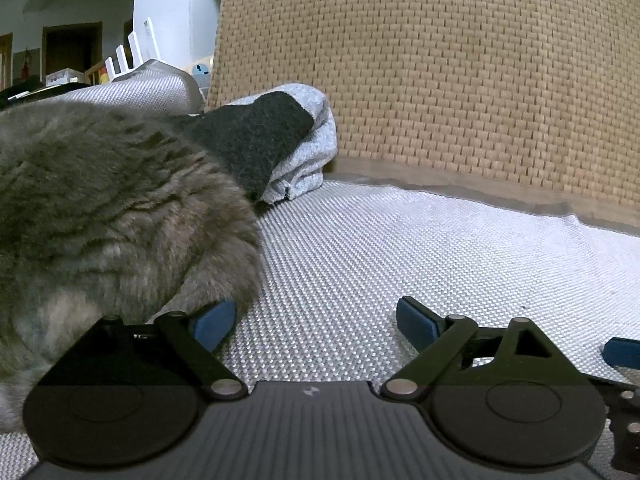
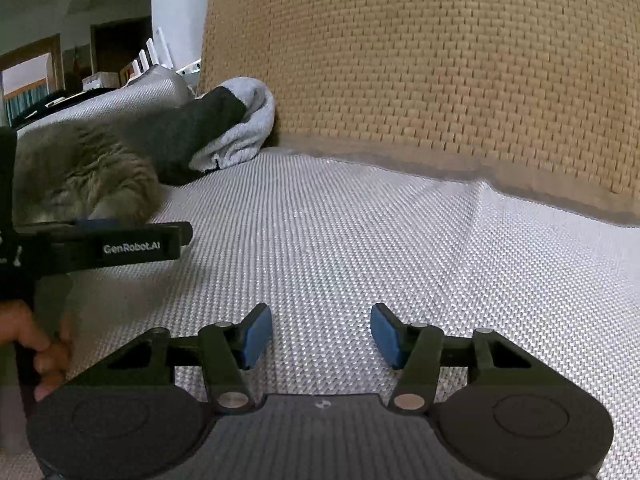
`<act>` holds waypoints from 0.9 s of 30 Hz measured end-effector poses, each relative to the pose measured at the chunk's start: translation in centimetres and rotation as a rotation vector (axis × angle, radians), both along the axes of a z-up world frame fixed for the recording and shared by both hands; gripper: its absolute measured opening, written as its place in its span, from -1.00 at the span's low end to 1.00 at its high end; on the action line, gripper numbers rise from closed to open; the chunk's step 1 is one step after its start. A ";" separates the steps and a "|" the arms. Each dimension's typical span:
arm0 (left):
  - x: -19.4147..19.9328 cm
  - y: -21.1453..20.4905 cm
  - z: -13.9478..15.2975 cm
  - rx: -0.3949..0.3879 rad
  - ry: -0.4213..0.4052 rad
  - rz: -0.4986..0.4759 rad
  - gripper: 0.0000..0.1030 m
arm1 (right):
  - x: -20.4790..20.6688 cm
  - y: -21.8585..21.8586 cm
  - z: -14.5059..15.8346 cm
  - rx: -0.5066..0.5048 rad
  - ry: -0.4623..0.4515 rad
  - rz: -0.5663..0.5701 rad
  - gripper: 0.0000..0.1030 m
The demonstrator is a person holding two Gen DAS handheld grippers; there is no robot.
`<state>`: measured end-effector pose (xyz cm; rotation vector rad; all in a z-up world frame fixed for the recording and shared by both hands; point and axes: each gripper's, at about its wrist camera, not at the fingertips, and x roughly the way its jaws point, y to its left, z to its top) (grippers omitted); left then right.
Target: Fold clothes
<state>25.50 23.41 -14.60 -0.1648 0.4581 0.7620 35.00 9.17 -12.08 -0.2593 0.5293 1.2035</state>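
Quick rundown of the sofa scene, nothing fancy.

Left gripper (image 1: 316,320) first: spread wide, nothing between the blue pads (image 1: 416,326) except bare white woven cover (image 1: 360,248). Parked low over the seat, left-side pad half buried under the edge of a fuzzy grey-brown striped thing (image 1: 120,208). Could be a cat, could be a fluffy garment, honestly can't tell from here. Not pinching it either way.

Right gripper (image 2: 320,334): also open, just noticeably narrower than the other one. Again only cover between the pads, gripping nothing. Pointing down at the seat towards the tan woven backrest (image 2: 440,80).

From the right wrist view: left gripper off at the left edge, with a hand (image 2: 44,356) wrapped round its handle, just beside that fuzzy thing.

Now the clothes. Small folded stack at the back of the seat, tucked against the backrest, up and left of both grippers. Light grey piece (image 1: 312,152) underneath, rolled or folded over, looks like knit or terry. Dark grey piece (image 1: 256,140) draped on top, hanging over the front and reaching down next to the fuzzy thing, touching or very nearly. Well apart from both sets of pads, so nothing being handled right now.

Slight wrinkle in the cover over on the right near the backrest. Blurry room stuff behind the armrest, too small to make out.
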 end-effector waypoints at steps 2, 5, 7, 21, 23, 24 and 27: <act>0.0 0.0 0.1 -0.008 0.017 0.000 0.77 | 0.3 -0.1 -0.1 0.007 0.013 -0.001 0.15; 0.0 -0.5 0.1 -0.003 0.054 -0.013 0.77 | 0.1 0.0 -0.1 -0.001 0.003 -0.001 0.15; -0.4 -1.0 0.3 0.012 0.066 -0.020 0.77 | 0.0 0.0 -0.1 -0.003 -0.005 -0.003 0.15; -4.6 -2.8 1.9 0.133 0.109 -0.007 0.76 | -0.3 0.2 -0.1 -0.013 -0.024 -0.008 0.15; -5.0 -2.0 1.7 0.106 0.136 0.005 0.71 | -0.2 0.3 -0.1 -0.013 -0.023 -0.008 0.15; -5.3 -1.6 1.6 0.096 0.141 0.017 0.71 | -0.2 0.3 -0.1 -0.013 -0.023 -0.008 0.15; -6.2 -0.4 1.6 0.059 0.153 0.040 0.71 | -0.2 0.3 -0.2 -0.017 -0.027 -0.009 0.15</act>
